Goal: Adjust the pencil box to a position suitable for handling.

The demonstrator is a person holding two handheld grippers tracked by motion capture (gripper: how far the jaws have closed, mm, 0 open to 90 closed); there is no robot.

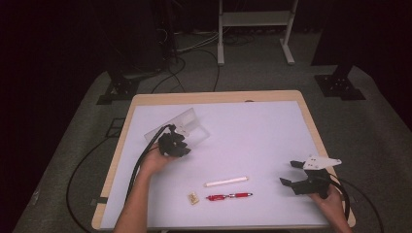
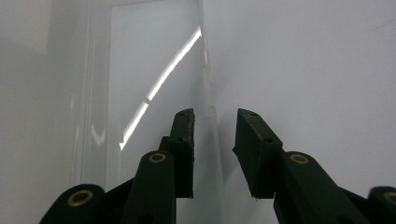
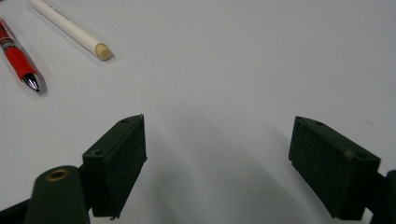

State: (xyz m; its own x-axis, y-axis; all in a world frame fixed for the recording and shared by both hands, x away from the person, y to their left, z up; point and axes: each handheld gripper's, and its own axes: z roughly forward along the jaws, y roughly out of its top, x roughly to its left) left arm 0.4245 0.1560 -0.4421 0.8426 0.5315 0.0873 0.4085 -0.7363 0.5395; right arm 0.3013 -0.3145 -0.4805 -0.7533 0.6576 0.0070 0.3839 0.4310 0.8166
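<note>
- Clear plastic is the material of the flat rectangular case (image 1: 187, 127) that is lying at an angle on the pale lilac table mat (image 1: 252, 131) in the high view; the left gripper (image 1: 173, 144), carried by the person's left hand (image 1: 154, 161), is pointing down onto the case's near edge.
- Also in the high view, the right gripper (image 1: 291, 173) is resting low over the mat at the right, well apart from the case, its jaws standing wide with nothing between them. A white stick with a tapered tip (image 1: 226, 181), a red pen with a silver tip (image 1: 229, 196) and a small tan block (image 1: 194, 198) are lying between the two hands.
- In the left gripper view, the thin upright wall of the case (image 2: 207, 88) is running between the two black jaws, which are standing narrowly apart; a gap is showing on each side, so the pads are not pressing on it.
- In the right gripper view, the jaws are gaping over bare mat (image 3: 233, 70), with the white stick (image 3: 74, 32) and red pen (image 3: 18, 58) lying at the upper left.
</note>
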